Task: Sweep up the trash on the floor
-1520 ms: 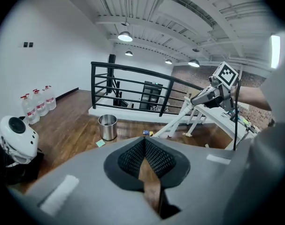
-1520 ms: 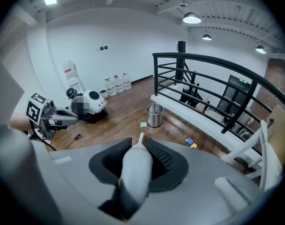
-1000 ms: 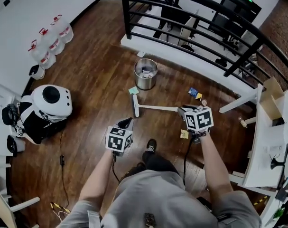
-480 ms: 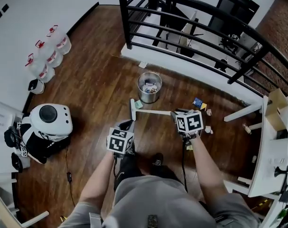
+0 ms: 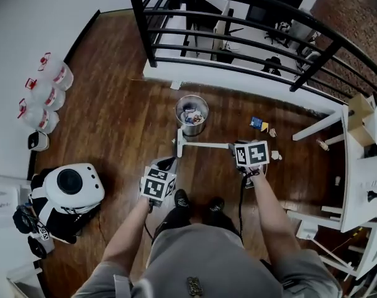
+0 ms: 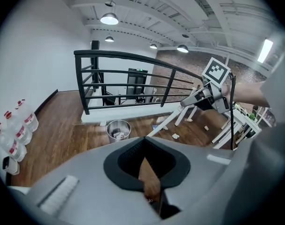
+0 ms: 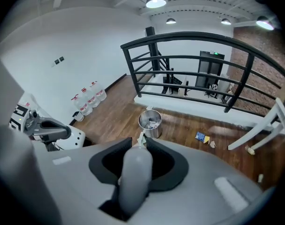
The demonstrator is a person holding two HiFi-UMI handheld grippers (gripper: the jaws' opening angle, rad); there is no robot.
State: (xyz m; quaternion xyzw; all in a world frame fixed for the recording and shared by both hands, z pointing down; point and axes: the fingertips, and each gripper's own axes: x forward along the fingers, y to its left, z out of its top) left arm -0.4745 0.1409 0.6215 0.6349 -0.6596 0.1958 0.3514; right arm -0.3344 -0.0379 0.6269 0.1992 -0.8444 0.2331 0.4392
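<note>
Steel bin [image 5: 192, 128] holds scraps [image 5: 191, 112] of trash.

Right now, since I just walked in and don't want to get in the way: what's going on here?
A person is sweeping up. The right gripper is clamped on a white broom, its head on the wood floor next to the steel bin. Paper scraps lie unswept to the person's right. What the left gripper holds is unclear.
</note>
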